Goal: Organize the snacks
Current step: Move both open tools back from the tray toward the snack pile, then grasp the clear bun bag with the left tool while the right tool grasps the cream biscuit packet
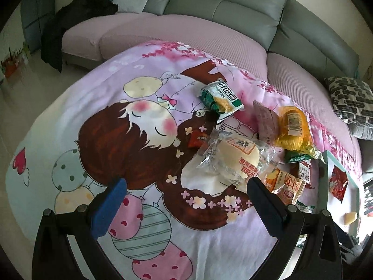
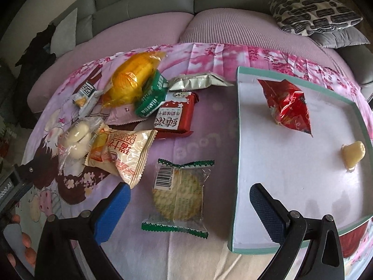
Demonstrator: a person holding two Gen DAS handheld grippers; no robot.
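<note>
Several wrapped snacks lie piled on a cartoon-print cloth (image 1: 130, 154). In the left wrist view a clear-wrapped bun (image 1: 235, 158), a green chip bag (image 1: 221, 98) and a yellow packet (image 1: 293, 126) lie ahead of my open left gripper (image 1: 185, 192), which holds nothing. In the right wrist view my right gripper (image 2: 190, 196) is open above a clear-wrapped round cracker (image 2: 177, 193). A white tray with a teal rim (image 2: 237, 140) on the right holds a red packet (image 2: 289, 105) and a pale yellow candy (image 2: 353, 155). A red biscuit pack (image 2: 174, 116) and a beige pastry packet (image 2: 126, 154) lie to the tray's left.
A grey sofa (image 1: 223, 11) with pink seat covers (image 2: 144, 32) runs behind the cloth. A black-and-white patterned cushion (image 2: 312, 11) sits at the right, dark clothing (image 1: 77, 18) at the left. A hand (image 2: 21, 240) shows at the lower left of the right wrist view.
</note>
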